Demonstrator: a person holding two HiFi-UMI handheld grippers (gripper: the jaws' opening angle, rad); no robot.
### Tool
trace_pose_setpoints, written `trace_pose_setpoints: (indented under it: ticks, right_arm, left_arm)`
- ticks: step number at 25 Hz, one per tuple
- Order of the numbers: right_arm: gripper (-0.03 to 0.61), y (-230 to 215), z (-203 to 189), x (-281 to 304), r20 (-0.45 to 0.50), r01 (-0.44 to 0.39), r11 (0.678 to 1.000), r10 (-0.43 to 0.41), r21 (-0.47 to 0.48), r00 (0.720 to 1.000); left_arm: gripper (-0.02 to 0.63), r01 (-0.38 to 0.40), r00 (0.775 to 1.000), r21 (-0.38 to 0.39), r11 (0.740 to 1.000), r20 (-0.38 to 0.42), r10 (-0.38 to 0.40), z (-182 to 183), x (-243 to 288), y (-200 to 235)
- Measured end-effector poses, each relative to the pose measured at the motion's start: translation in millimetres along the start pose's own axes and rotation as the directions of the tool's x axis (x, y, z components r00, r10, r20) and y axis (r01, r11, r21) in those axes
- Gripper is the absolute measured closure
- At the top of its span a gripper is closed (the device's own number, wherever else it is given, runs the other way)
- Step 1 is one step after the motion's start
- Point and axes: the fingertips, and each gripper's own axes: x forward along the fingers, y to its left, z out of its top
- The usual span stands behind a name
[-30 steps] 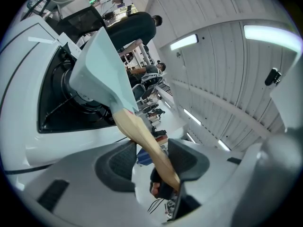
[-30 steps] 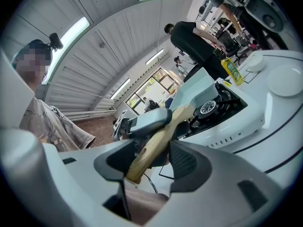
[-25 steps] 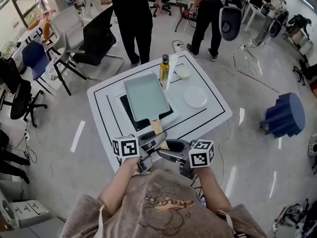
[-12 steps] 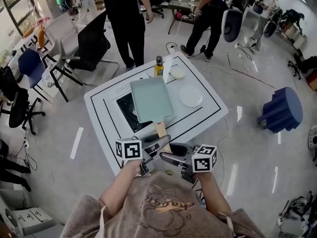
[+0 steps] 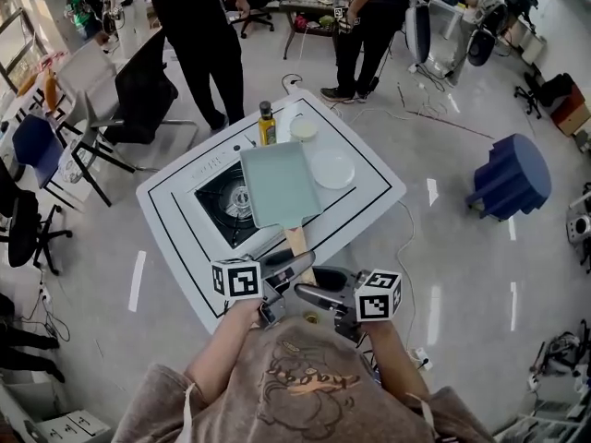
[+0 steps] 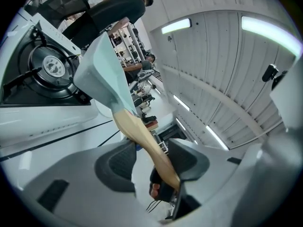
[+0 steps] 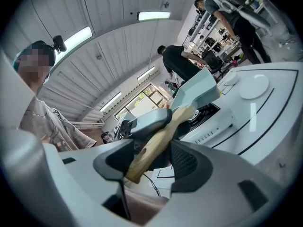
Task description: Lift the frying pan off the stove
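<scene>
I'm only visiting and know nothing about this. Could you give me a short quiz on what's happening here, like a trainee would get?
1. True or false: the left hand-held gripper and the right hand-held gripper both clamp the frying pan by its wooden handle.
2. What stands next to the small bowl at the far edge of the table? A) bottle B) kettle C) toaster
3. Fill in: in the head view, the burner of the stove shows to the pan's ____.
Key: 1 true; 2 A; 3 left.
</scene>
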Motion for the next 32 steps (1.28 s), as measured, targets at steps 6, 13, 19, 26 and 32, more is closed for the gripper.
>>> trace_pose_setpoints:
  ticks: [6, 13, 19, 26, 32]
  right_arm:
    - [0.339, -3.1, 1.8, -15.0, 0.036, 0.043, 0.999, -0.043, 0.007, 0.998]
    - [0.337, -8.4, -1.1, -26.3, 0.083, 0.092, 0.995, -0.094, 0.024, 0.992]
    - [0.337, -8.6, -2.0, -33.3, 0.111, 0.121, 0.992, -0.124, 0.031, 0.986]
    - [0.337, -7.5, -3.5, -35.3, 0.119, 0.142, 0.990, -0.144, 0.026, 0.982]
    - [0.337, -8.0, -4.2, -36.5, 0.119, 0.149, 0.989, -0.150, 0.024, 0.981]
  left_arm:
    - [0.397, 0.038, 0.998, -0.004, 0.999, -0.057, -0.038, -7.4, 16.6, -6.4]
    - [0.397, 0.080, 0.990, -0.006, 0.997, -0.120, -0.080, -16.7, 30.7, -11.1]
    - [0.397, 0.079, 0.985, 0.009, 0.997, -0.154, -0.077, -21.2, 36.1, -10.8]
    - [0.397, 0.123, 0.978, -0.013, 0.992, -0.169, -0.123, -25.6, 37.8, -15.0]
    - [0.397, 0.136, 0.975, -0.022, 0.991, -0.173, -0.137, -26.6, 38.8, -16.5]
